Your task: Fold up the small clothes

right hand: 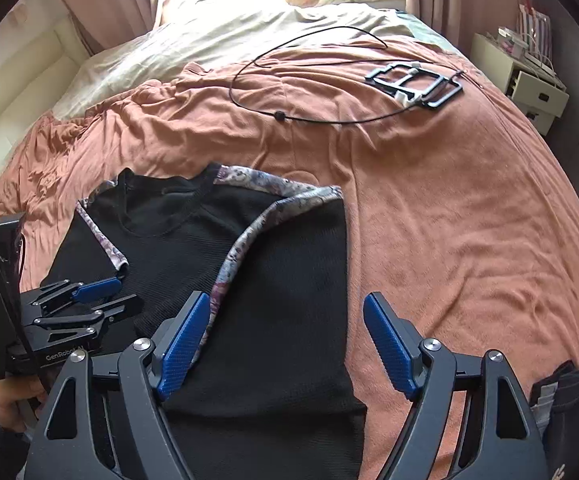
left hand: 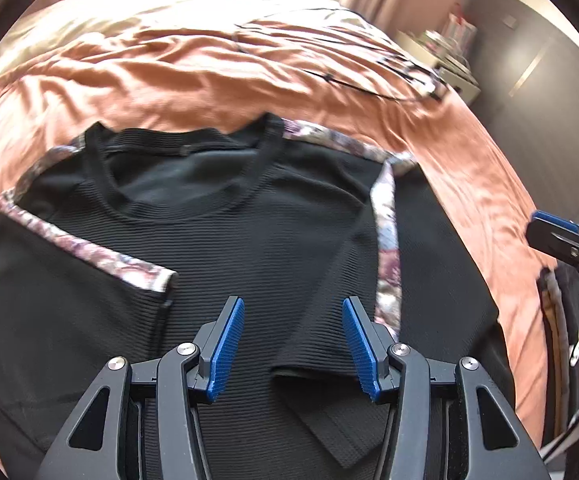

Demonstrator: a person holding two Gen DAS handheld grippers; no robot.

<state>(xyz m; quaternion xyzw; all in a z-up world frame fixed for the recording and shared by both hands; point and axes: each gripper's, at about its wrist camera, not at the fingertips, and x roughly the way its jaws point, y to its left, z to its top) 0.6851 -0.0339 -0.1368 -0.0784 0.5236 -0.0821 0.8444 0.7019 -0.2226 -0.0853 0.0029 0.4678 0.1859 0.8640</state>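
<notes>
A black ribbed top with floral trim lies flat on the orange bedspread, neckline away from me. Both of its sides are folded in over the middle. My left gripper is open just above the top's lower middle, with nothing between its blue pads. In the right wrist view the same top fills the lower centre. My right gripper is open over the folded right edge and holds nothing. The left gripper shows at the left, over the folded left sleeve. One of the right gripper's fingers pokes in at the left wrist view's right edge.
A black cable loop and a black frame lie further up the bedspread. A pale quilt covers the head end. A white drawer unit stands beside the bed. Dark fabric sits at the near right.
</notes>
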